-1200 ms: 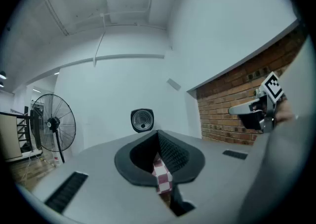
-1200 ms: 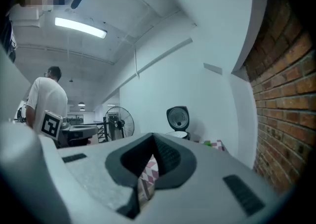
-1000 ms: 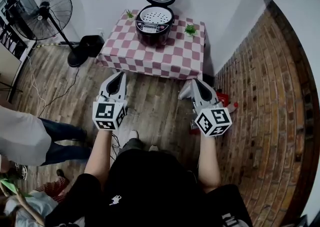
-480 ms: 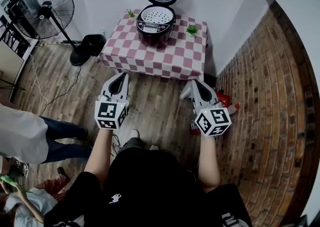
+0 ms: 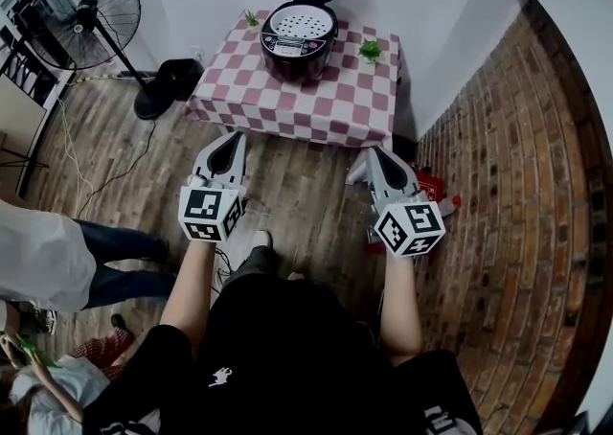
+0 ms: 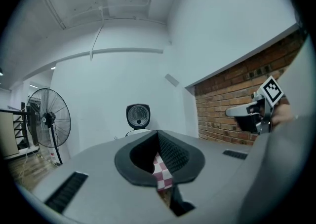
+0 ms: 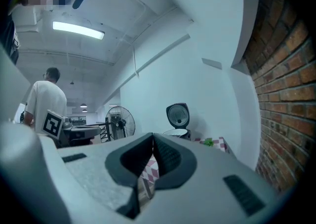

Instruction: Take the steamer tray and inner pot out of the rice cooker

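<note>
Both left tongs [image 5: 233, 140] and right tongs [image 5: 373, 150] stay shut and empty, the rice cooker [image 5: 299, 35] slightly nearer than before

The right gripper [image 7: 152, 140], grey-bodied with black ribbed pads, has its jaws closed together with nothing clamped between them. Beyond the tips, a dark rice cooker [image 7: 177, 125] stands with its round lid raised upright, a pale tray [image 7: 175, 131] seated in its opening. It rests on a pink-and-white checked table [image 7: 220, 143], beside a small green plant [image 7: 208, 142]. A red brick wall [image 7: 281, 99] fills the right side.
</note>
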Tool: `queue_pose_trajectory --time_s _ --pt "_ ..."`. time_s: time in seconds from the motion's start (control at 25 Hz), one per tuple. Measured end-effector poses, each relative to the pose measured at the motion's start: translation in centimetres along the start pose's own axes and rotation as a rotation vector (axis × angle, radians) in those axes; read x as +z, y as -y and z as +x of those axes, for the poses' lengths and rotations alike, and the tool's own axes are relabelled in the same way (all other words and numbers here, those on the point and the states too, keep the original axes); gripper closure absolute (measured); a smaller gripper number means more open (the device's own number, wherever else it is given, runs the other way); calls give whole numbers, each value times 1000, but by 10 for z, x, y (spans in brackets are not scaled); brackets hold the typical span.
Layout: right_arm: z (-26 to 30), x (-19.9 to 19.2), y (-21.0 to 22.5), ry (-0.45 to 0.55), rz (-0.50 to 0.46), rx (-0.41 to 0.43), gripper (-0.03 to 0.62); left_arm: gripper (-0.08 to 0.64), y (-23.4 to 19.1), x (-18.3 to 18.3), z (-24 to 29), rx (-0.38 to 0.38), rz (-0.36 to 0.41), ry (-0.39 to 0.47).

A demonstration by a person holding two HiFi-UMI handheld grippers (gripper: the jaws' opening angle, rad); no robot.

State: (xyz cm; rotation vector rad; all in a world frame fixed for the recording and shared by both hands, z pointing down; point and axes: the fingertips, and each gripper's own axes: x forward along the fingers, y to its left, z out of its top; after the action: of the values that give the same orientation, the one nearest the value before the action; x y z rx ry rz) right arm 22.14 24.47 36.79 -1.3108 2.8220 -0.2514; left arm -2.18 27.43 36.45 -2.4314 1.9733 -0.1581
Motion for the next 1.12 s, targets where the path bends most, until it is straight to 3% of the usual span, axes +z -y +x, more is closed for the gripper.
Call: queue_pose_trajectory --time_s 0.4,1.12 --pt "33 -4 3 -25 -2 5 589 557 -18 -12 30 -24 -10 -29" --pt "161 6 20 -65 -31 -21 589 558 -95 -25 146 -109 -32 -54"
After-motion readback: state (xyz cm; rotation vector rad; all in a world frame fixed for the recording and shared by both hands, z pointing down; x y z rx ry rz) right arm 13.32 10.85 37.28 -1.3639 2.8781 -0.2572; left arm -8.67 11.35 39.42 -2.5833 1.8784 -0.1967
